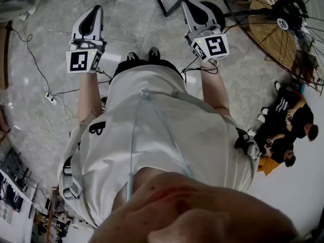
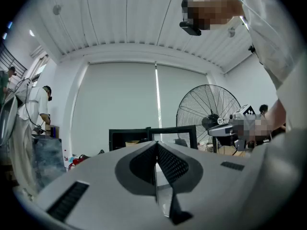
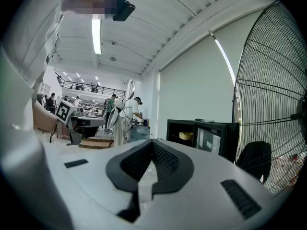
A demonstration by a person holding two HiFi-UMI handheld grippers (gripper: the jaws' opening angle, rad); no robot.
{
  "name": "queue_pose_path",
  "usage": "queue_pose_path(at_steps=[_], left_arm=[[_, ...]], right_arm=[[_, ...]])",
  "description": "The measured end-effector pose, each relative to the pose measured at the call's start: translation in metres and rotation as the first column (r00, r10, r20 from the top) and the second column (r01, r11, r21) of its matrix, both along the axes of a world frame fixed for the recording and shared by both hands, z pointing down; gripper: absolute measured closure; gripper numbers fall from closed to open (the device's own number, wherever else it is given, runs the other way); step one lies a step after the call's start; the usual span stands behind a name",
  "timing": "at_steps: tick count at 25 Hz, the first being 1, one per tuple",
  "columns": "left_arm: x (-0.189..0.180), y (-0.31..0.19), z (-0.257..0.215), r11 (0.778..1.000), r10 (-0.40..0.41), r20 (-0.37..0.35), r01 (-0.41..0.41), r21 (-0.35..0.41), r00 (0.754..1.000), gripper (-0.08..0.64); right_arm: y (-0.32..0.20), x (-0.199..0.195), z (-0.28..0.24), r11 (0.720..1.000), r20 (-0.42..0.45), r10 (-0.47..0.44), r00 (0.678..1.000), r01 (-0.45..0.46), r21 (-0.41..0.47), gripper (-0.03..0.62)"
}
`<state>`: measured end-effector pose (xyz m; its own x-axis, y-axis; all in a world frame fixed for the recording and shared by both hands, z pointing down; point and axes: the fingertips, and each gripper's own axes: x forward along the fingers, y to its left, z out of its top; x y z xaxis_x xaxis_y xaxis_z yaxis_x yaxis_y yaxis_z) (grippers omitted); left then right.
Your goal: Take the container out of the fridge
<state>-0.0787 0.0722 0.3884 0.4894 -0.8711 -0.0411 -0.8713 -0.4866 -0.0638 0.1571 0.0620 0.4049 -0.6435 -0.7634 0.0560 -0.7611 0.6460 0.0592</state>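
Ahead, container (image 3: 186, 136) in fridge (image 3: 192, 123), left tongs (image 2: 156, 145) closed, right tongs (image 3: 152, 142) closed

A black mark like a capital "B" stands on the sleeve of the white short-sleeved shirt (image 1: 152, 135). The round hub sticker (image 1: 282, 24) on the black wire-cage fan (image 1: 263, 34) is too small to read. The left hand-held gripper (image 1: 96, 9) and right hand-held gripper (image 1: 186, 3) bear black-and-white square coded markers.

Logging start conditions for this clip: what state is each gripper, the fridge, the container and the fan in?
left gripper: shut, empty.
right gripper: shut, empty.
fridge: door open.
container: inside the fridge, untouched.
fan: upright; whether it is running cannot be told.
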Motion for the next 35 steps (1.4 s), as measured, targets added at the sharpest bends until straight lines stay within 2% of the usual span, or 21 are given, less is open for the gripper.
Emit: queue_pose_path(at_steps=[3, 12, 18, 20, 23, 27, 35], left_arm=[[0.003, -0.001, -0.004, 1.0, 0.025, -0.029, -0.024, 0.017, 0.999, 0.551], [0.004, -0.001, -0.001, 1.0, 0.026, -0.005, -0.026, -0.002, 1.0, 0.551], [0.003, 0.004, -0.004, 0.999, 0.044, -0.044, -0.044, 0.018, 0.998, 0.551], [0.005, 0.004, -0.002, 0.998, 0.053, -0.031, -0.052, 0.017, 0.998, 0.551], [0.007, 0.005, 0.0, 0.998, 0.061, -0.017, -0.061, 0.005, 0.998, 0.551], [0.004, 0.004, 0.004, 0.999, 0.032, 0.0, -0.032, -0.04, 0.999, 0.551], [0.011, 0.011, -0.004, 0.996, 0.09, -0.03, -0.09, 0.014, 0.996, 0.551]], right_arm=[[-0.002, -0.001, -0.002, 1.0, -0.007, -0.009, 1.0, 0.009, -0.005, 0.577], [-0.002, -0.003, -0.004, 1.0, -0.013, -0.017, 1.0, 0.017, -0.011, 0.577], [0.003, -0.004, 0.0, 1.0, 0.008, -0.025, 1.0, 0.025, -0.011, 0.577], [0.002, -0.003, 0.002, 1.0, 0.009, -0.019, 1.0, 0.019, -0.017, 0.575], [0.001, -0.004, 0.003, 1.0, 0.001, -0.005, 1.0, 0.005, -0.028, 0.575], [0.001, -0.006, 0.004, 0.999, 0.004, -0.01, 1.0, 0.01, -0.039, 0.574], [0.001, -0.004, 0.004, 0.999, 0.024, 0.004, 1.0, -0.003, -0.047, 0.572]])
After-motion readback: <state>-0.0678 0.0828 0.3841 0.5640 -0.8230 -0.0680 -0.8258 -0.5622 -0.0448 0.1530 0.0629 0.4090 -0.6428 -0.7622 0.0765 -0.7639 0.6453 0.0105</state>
